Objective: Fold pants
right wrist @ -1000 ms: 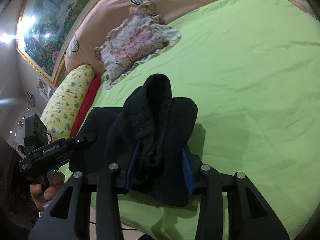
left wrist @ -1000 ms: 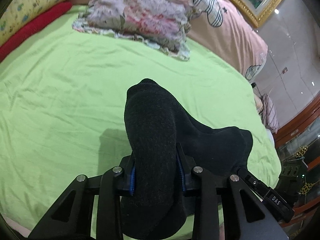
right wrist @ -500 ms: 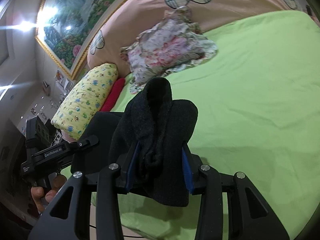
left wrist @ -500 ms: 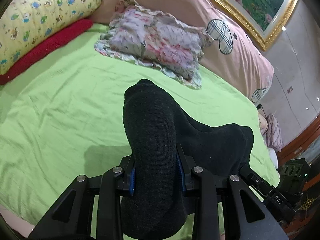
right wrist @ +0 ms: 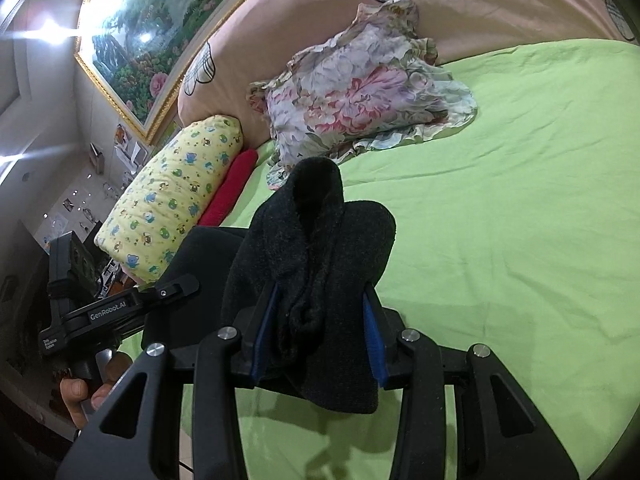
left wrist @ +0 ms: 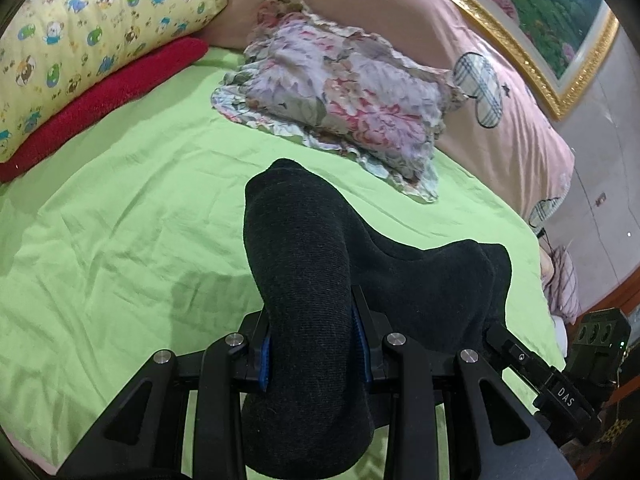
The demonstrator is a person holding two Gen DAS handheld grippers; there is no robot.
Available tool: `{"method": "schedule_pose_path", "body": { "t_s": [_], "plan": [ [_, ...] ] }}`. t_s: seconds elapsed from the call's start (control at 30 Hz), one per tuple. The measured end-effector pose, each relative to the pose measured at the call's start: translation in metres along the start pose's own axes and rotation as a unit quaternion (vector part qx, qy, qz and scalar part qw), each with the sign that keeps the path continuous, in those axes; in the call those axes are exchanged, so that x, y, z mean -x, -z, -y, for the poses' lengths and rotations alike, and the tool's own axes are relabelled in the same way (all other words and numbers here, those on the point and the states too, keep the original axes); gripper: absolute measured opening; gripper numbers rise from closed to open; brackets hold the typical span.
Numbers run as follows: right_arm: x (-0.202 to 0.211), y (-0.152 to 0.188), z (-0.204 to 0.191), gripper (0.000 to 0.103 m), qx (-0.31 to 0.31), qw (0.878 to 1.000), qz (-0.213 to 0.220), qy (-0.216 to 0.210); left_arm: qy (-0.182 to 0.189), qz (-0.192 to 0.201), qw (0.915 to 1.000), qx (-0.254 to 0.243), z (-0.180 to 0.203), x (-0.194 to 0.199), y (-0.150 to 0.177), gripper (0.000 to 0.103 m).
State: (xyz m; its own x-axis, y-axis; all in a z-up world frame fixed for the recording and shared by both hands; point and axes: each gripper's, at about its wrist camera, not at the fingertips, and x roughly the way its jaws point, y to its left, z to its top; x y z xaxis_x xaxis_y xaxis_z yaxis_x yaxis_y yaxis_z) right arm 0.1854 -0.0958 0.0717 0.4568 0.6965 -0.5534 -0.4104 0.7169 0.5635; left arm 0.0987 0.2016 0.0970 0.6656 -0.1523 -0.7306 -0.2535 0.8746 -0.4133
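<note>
Carried further over the green bed point(left wrist: 120, 220) toward its head edge, nearer the floral pillow point(left wrist: 340, 92) than a second ago: black pants point(left wrist: 304, 280), lifted clear (mid-transfer, not yet laid down). Pinching bunched cloth: left gripper point(left wrist: 312, 344), right gripper point(right wrist: 316, 332).

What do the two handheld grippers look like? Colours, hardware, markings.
Both are matte black with angular cut-out linkage arms and silver pivot bolts. The left gripper and the right gripper each have blue pads inside their fingers. Seen from the side, the right one carries "DAS" in white, the left "GenRobot.AI". No cables or sleeves are visible.
</note>
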Motion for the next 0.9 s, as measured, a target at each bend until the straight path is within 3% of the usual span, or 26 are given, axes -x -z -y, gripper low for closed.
{"method": "schedule_pose_path", "body": {
  "t_s": [0.5, 0.77, 0.9],
  "plan": [
    [-0.040, -0.024, 0.014, 0.042, 0.012, 1.000, -0.018, 0.008, -0.013, -0.006, 0.9999, 0.009, -0.004, -0.039, -0.018, 0.032],
    [-0.061, -0.021, 0.028, 0.043, 0.008, 0.998, -0.047, 0.029, -0.025, -0.016, 0.9994, 0.018, -0.018, -0.064, -0.016, 0.033],
    [-0.068, -0.018, 0.038, 0.049, -0.002, 0.997, -0.060, 0.047, -0.043, -0.015, 0.9989, 0.008, -0.023, -0.070, -0.010, 0.045]
  ]
}}
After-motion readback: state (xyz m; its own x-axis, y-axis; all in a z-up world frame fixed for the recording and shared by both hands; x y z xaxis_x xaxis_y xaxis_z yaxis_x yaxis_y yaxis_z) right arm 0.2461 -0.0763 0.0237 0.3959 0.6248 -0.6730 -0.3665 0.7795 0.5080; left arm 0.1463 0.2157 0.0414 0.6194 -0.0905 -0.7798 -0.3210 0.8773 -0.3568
